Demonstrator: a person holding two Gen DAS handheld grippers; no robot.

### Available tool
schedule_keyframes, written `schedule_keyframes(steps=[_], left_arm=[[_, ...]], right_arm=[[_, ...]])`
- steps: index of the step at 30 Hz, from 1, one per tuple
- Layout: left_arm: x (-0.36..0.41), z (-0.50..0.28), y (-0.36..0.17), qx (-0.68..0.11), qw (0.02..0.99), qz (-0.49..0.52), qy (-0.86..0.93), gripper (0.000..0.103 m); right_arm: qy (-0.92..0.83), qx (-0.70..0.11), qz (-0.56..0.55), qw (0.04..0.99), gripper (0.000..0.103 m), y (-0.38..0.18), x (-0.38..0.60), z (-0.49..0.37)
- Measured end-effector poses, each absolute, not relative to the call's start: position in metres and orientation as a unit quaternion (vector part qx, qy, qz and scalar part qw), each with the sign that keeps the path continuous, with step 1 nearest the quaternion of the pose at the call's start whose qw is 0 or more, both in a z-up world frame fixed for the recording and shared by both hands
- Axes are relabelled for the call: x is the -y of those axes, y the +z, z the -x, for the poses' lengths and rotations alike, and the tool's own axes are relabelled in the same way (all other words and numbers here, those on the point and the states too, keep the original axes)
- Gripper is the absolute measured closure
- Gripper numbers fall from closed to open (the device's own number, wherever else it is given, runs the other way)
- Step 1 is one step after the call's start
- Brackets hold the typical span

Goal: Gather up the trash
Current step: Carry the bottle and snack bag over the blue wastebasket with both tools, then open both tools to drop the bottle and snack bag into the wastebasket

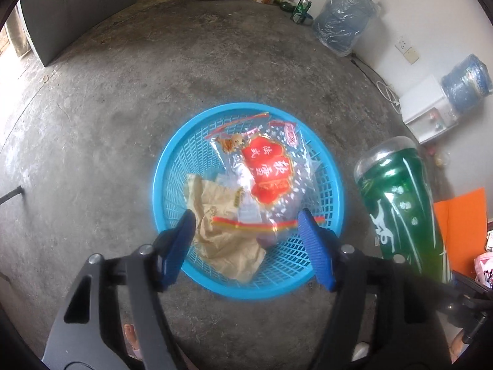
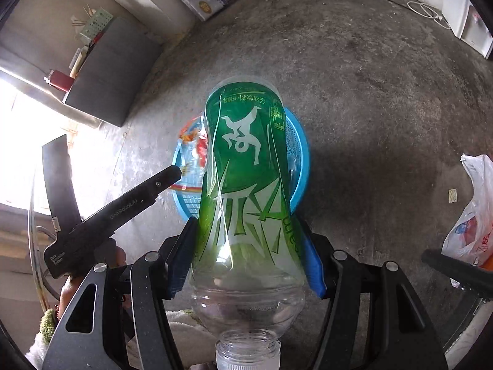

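Observation:
A blue plastic basket [image 1: 172,166] sits on the concrete floor. It holds a clear snack bag with a red label [image 1: 268,169] and a crumpled brown paper wrapper [image 1: 222,237]. My left gripper [image 1: 246,228] hangs open and empty just above the basket's near side. My right gripper [image 2: 246,246] is shut on an empty green-labelled plastic bottle [image 2: 246,169], base pointing forward, open neck toward the camera. The bottle hangs above the basket [image 2: 299,154] in the right wrist view and shows at the right of the basket in the left wrist view [image 1: 400,203].
Water jugs [image 1: 342,18] and a green can [image 1: 302,9] stand by the far wall. A white dispenser [image 1: 428,108] stands at the right. A grey cabinet [image 2: 104,71] is at the left. A white plastic bag [image 2: 471,215] lies on the floor at the right.

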State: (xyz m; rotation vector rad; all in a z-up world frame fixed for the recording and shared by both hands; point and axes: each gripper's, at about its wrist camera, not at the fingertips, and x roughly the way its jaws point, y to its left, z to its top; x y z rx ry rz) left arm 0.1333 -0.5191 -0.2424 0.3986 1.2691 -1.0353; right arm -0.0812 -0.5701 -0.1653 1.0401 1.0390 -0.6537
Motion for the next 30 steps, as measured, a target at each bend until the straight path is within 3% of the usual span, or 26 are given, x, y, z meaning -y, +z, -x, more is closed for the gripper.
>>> schedule_keyframes(steps=[6, 17, 20, 30], left_arm=[[0.509, -0.142, -0.240, -0.573, 0.667, -0.168, -0.446, 0.038], [0.447, -0.091, -0.133, -0.499, 0.672, -0.227, -0.498, 0.028], [0.418, -0.076, -0.113, -0.495, 0.667, -0.219, -0.512, 0.028], [0.338, -0.046, -0.061, -0.467, 0.676, -0.174, -0.543, 0.024]], right_arm=[[-0.290, -0.474, -0.470, 0.686, 0.043, -0.180, 0.573, 0.072], [-0.219, -0.529, -0.428, 0.699, 0.042, -0.198, 0.589, -0.008], [-0.222, -0.572, -0.416, 0.671, 0.033, -0.222, 0.594, -0.028], [-0.240, -0.560, -0.429, 0.667, 0.033, -0.222, 0.575, -0.007]])
